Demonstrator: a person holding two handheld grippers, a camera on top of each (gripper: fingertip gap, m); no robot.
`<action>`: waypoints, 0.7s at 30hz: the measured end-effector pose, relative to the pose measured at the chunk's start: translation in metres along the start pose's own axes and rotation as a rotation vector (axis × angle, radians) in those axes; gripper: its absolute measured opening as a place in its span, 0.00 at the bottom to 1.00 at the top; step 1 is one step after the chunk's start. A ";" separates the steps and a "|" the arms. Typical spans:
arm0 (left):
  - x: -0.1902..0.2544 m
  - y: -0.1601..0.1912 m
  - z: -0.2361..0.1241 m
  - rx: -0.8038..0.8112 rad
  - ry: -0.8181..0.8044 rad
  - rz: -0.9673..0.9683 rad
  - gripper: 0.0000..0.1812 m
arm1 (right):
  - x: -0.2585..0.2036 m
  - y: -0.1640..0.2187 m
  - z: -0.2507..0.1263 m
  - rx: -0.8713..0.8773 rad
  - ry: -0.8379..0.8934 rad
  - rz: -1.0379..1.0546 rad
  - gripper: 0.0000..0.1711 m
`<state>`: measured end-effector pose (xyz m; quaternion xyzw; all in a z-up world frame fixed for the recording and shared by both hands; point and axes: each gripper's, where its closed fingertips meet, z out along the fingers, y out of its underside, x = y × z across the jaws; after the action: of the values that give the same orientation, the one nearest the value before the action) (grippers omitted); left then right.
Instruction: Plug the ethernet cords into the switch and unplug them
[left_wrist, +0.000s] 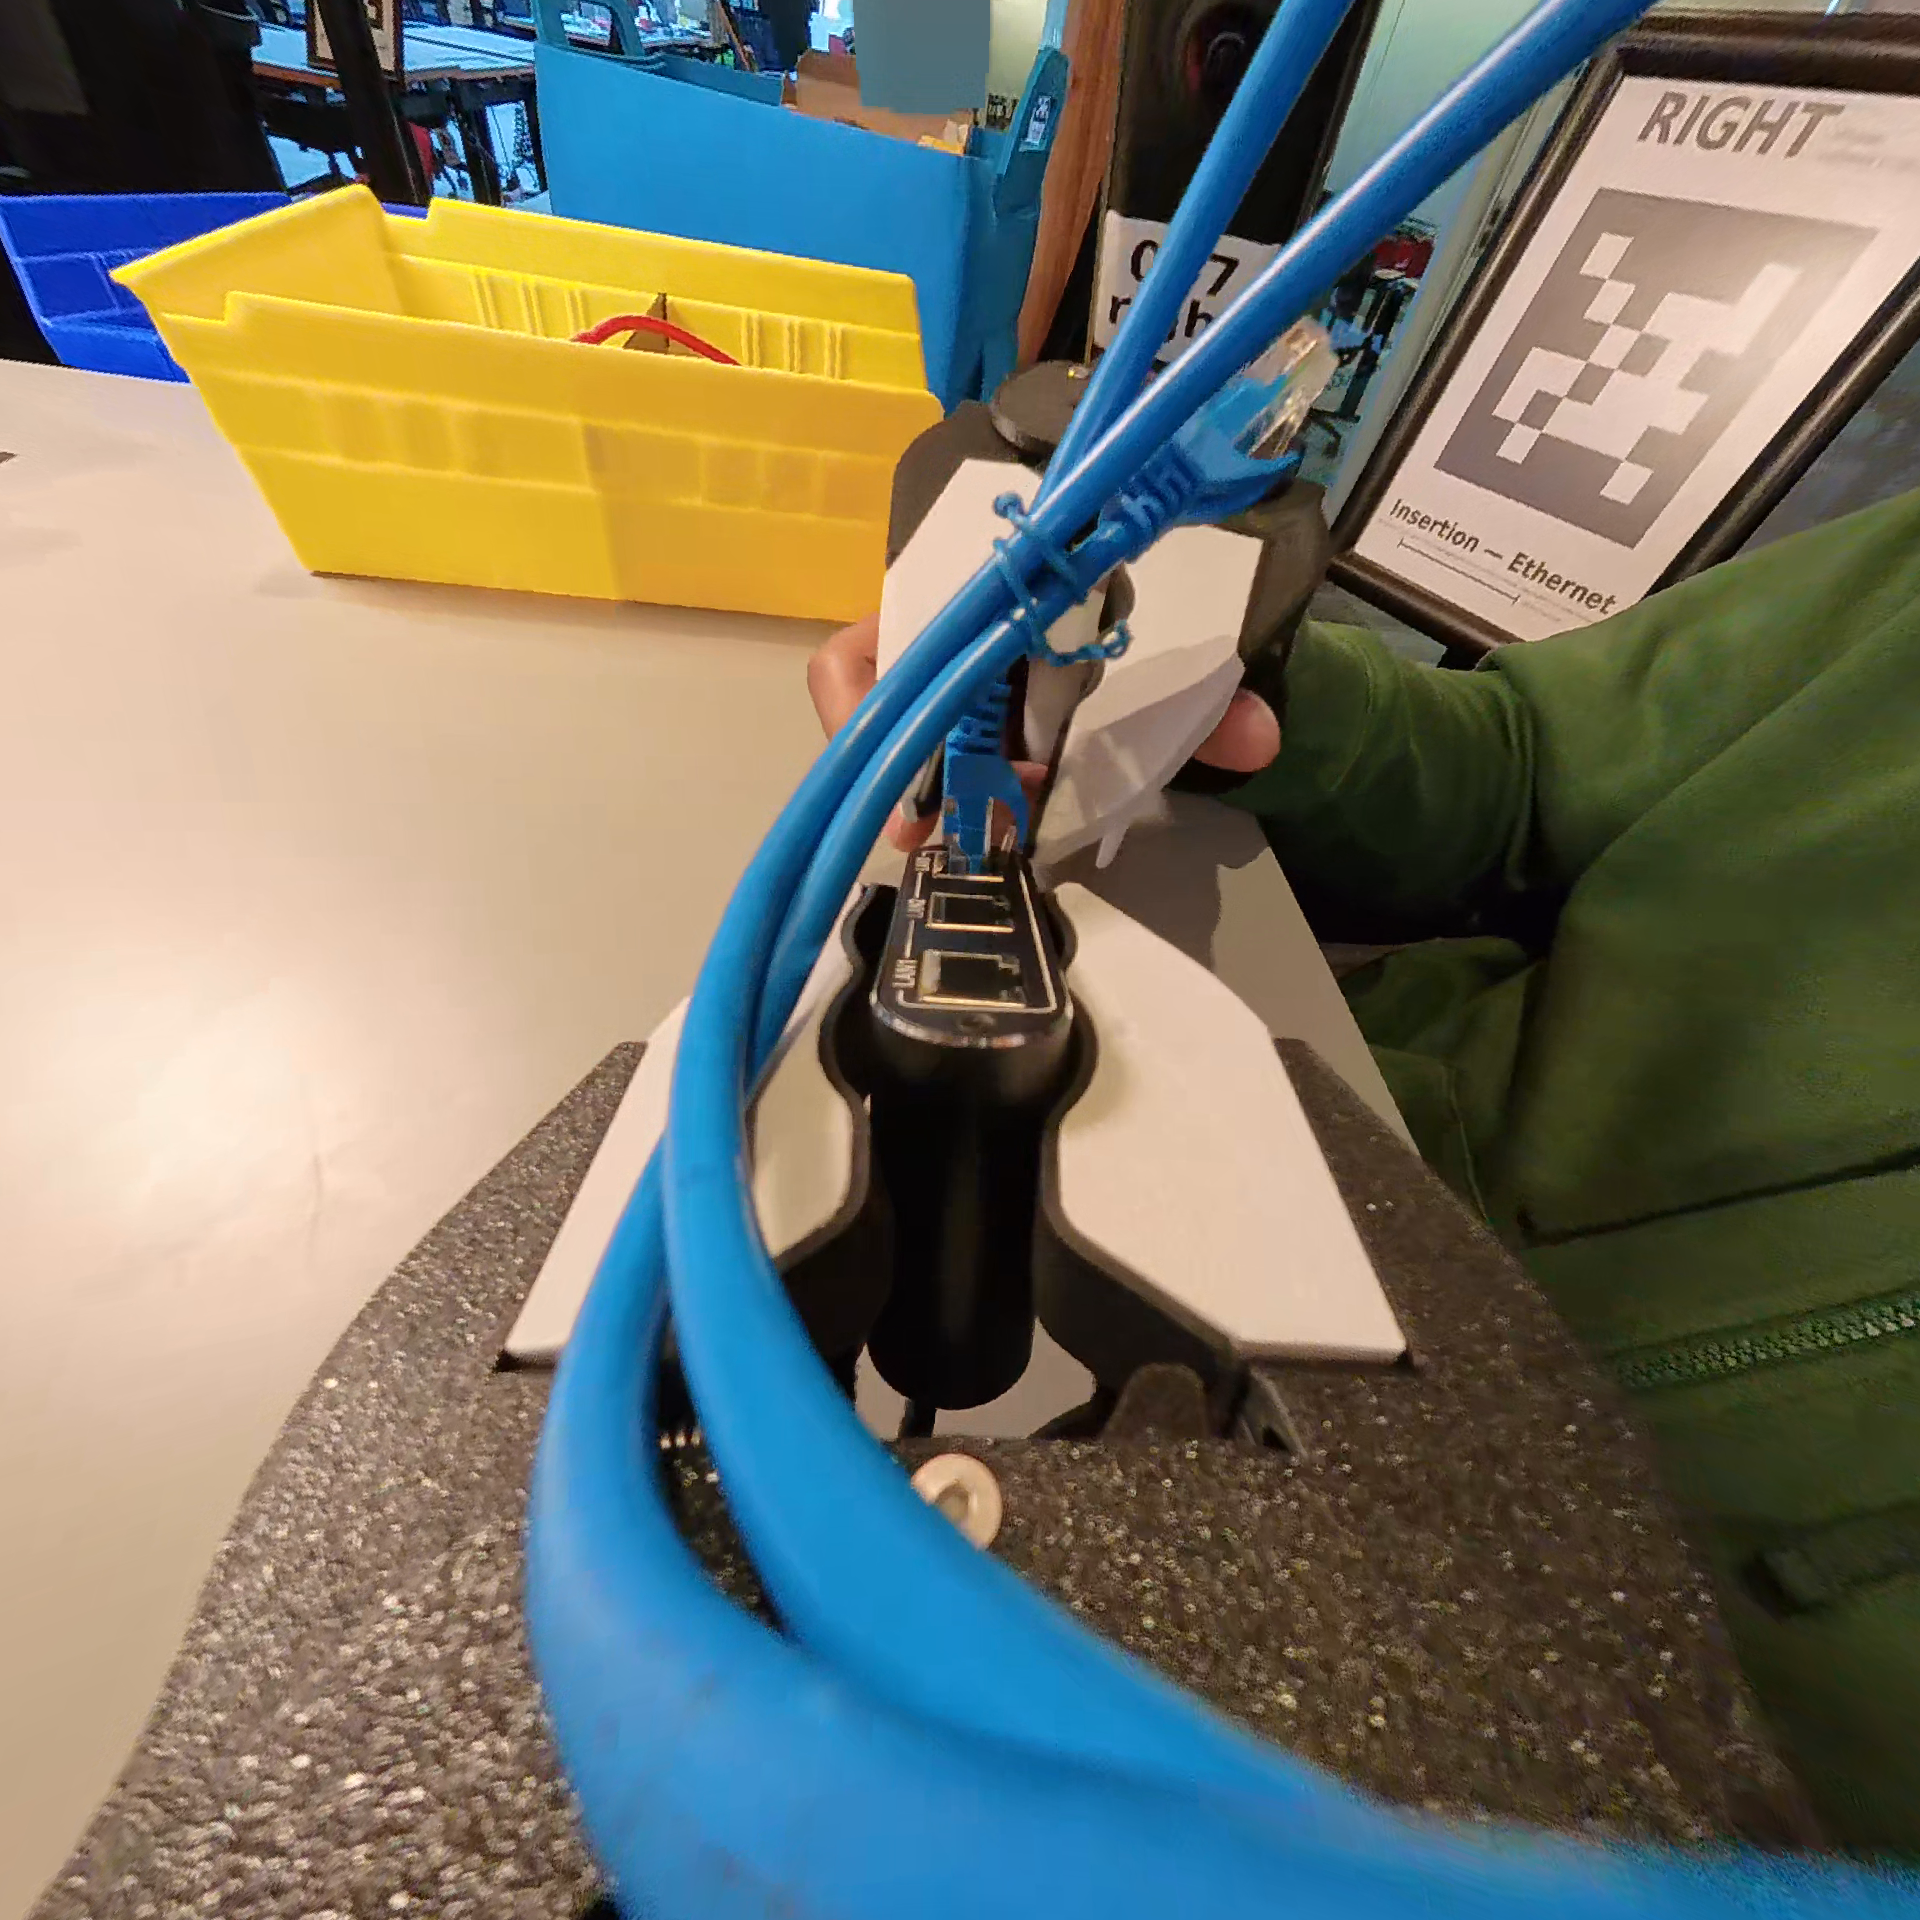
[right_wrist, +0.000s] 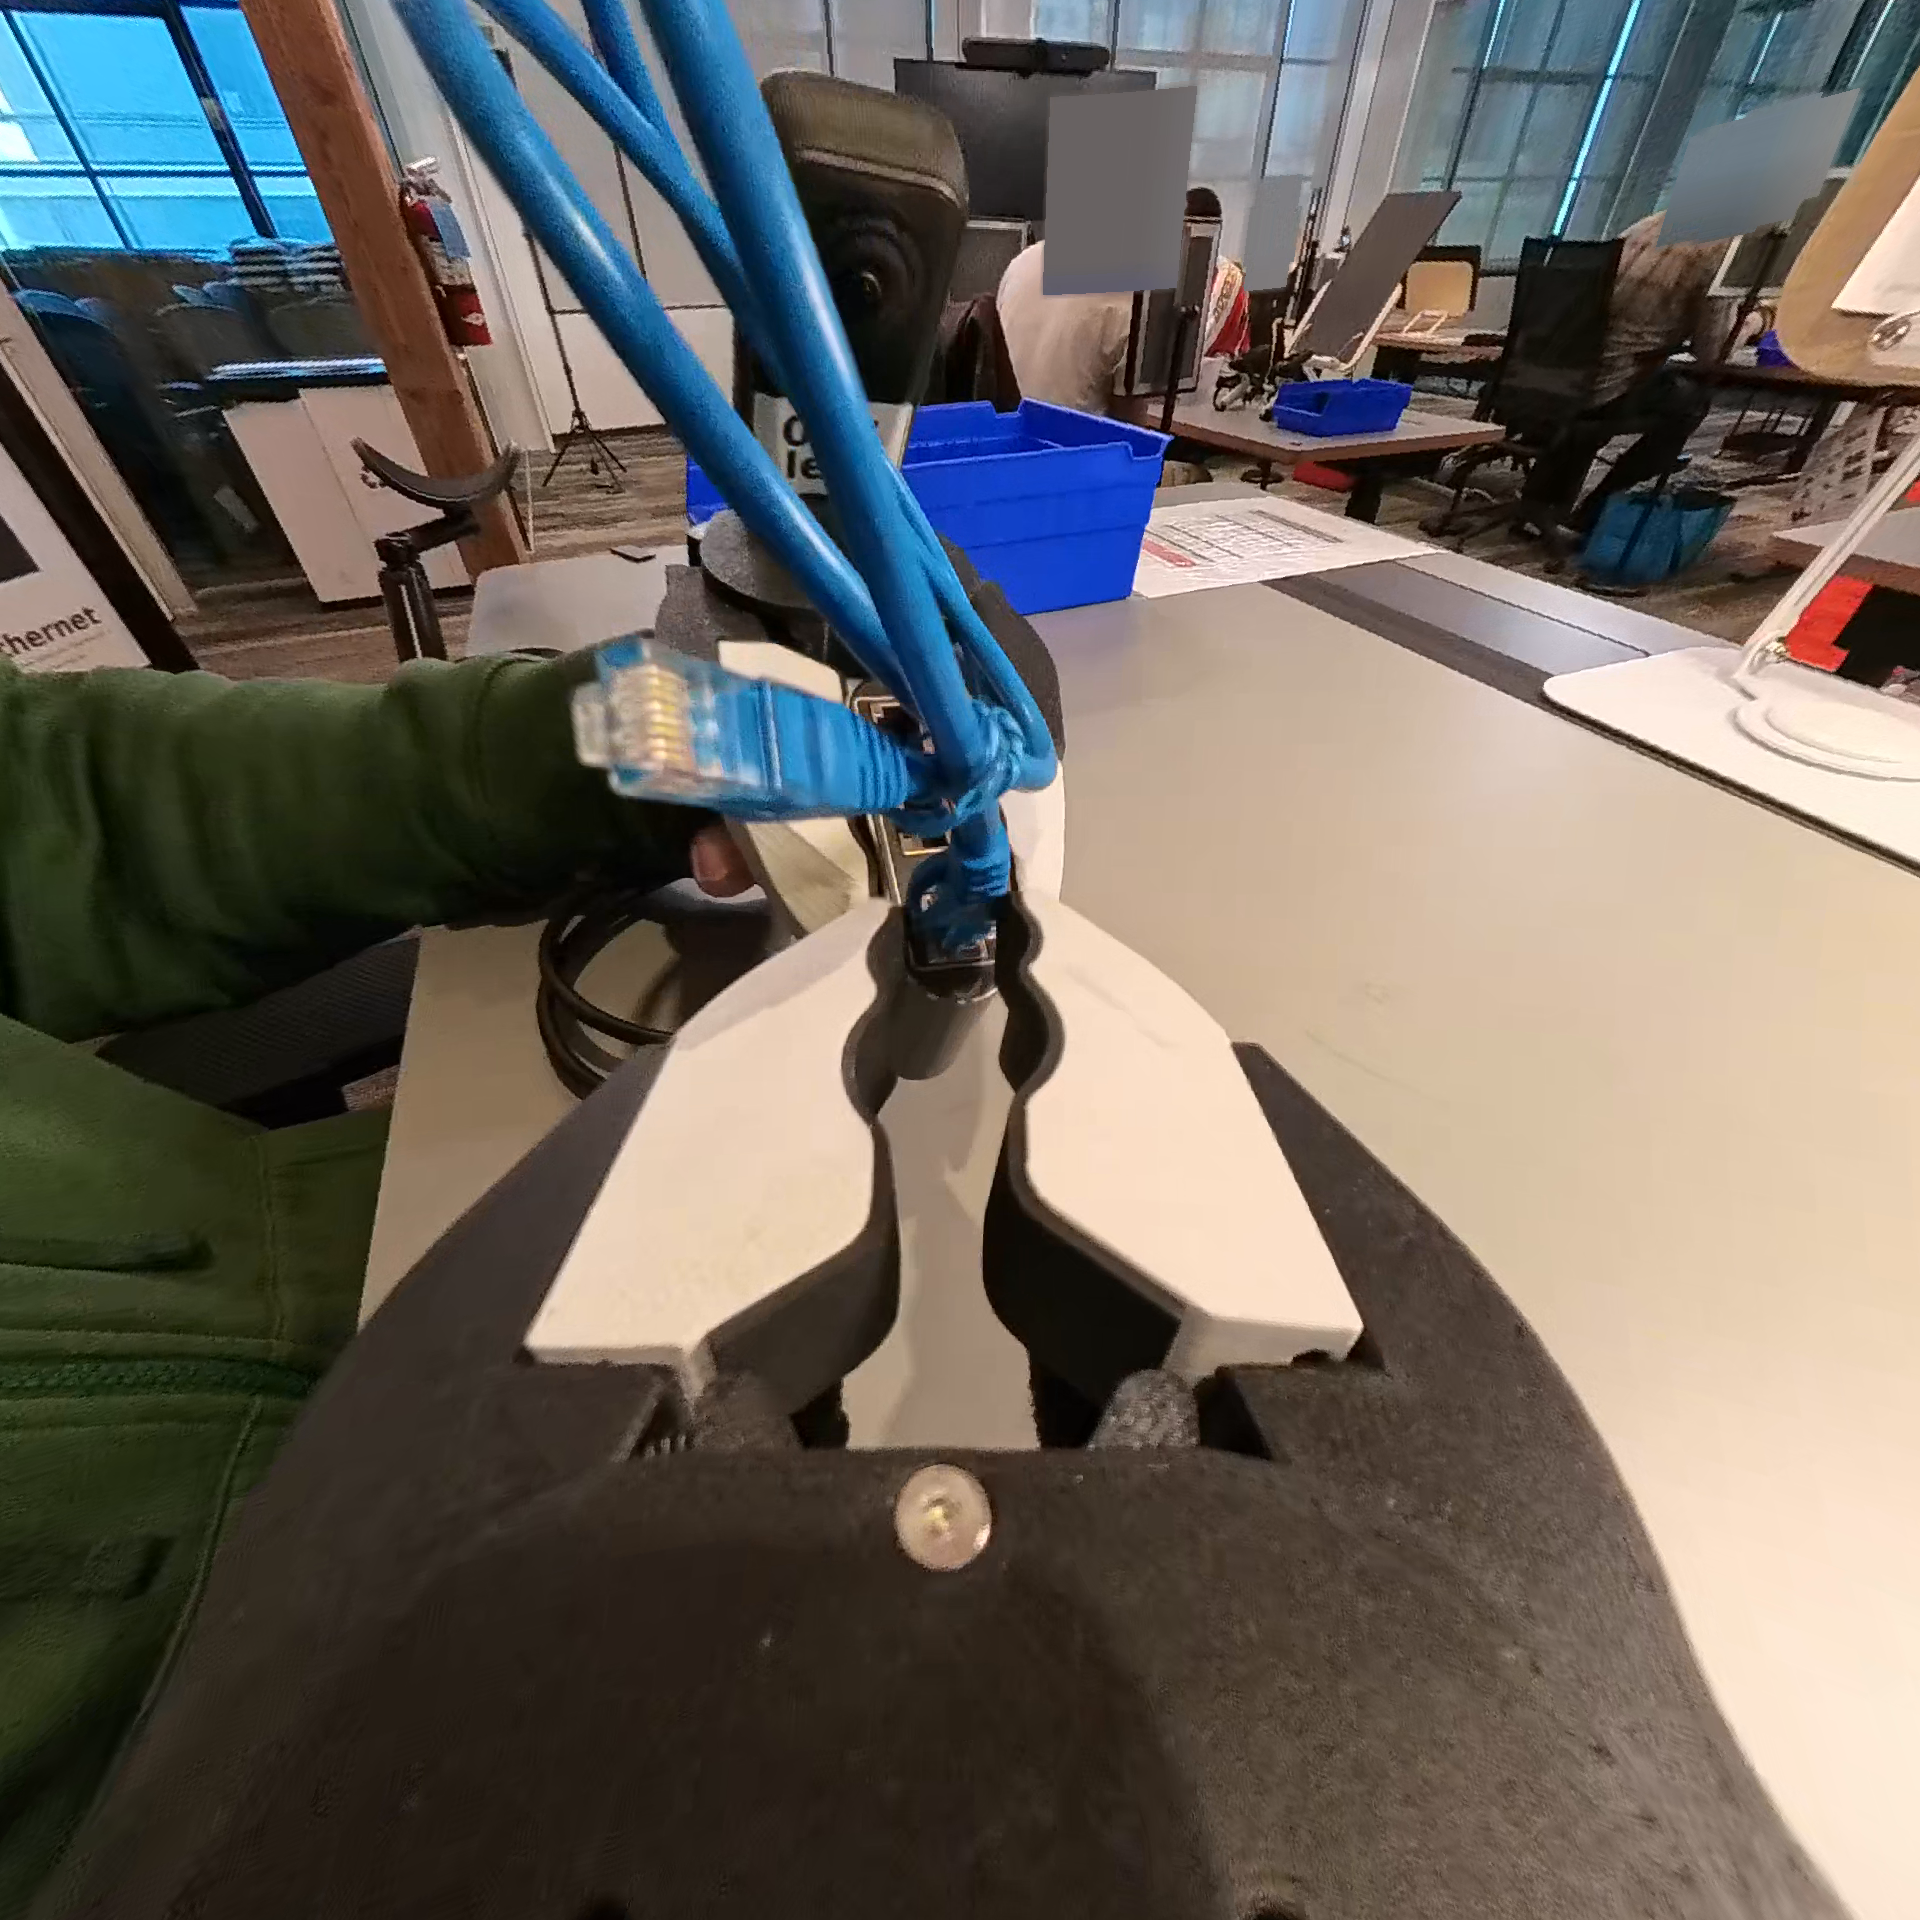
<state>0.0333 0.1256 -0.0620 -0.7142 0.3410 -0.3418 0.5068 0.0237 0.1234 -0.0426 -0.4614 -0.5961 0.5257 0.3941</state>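
Note:
My left gripper (left_wrist: 961, 935) is shut on the black switch (left_wrist: 961, 1122), with its row of ports facing up. Across from it, my right gripper (left_wrist: 977, 831) is shut on a blue ethernet plug (left_wrist: 971, 769) that stands tip down at the switch's farthest port. In the right wrist view the right gripper (right_wrist: 951, 925) pinches that plug (right_wrist: 956, 904) over the switch's end (right_wrist: 935, 1029). The blue cord (left_wrist: 727, 1091) loops over both grippers, bound by a tie (left_wrist: 1023, 582). Its other plug (left_wrist: 1273, 400) hangs free, and also shows in the right wrist view (right_wrist: 665, 732).
A yellow bin (left_wrist: 582, 447) stands on the grey table (left_wrist: 312, 831) at the back left, with a blue bin (right_wrist: 1029, 499) behind it. A framed sign (left_wrist: 1662, 343) stands at the right. A black cable (right_wrist: 582, 997) coils near the table edge. A white stand base (right_wrist: 1766, 717) sits to the right. The tips of both grippers are at nearly the same place.

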 end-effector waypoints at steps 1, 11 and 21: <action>0.000 0.000 0.000 -0.003 -0.004 0.002 0.16 | 0.001 0.000 0.000 0.003 0.006 -0.007 0.10; -0.003 0.003 0.003 -0.032 -0.040 0.035 0.15 | 0.004 -0.003 -0.005 0.008 0.069 -0.133 0.11; -0.005 0.005 0.004 -0.045 -0.064 0.048 0.15 | 0.006 0.000 -0.003 -0.024 0.123 -0.238 0.12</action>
<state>0.0328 0.1305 -0.0680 -0.7275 0.3494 -0.2987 0.5094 0.0251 0.1297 -0.0423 -0.4234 -0.6275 0.4387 0.4842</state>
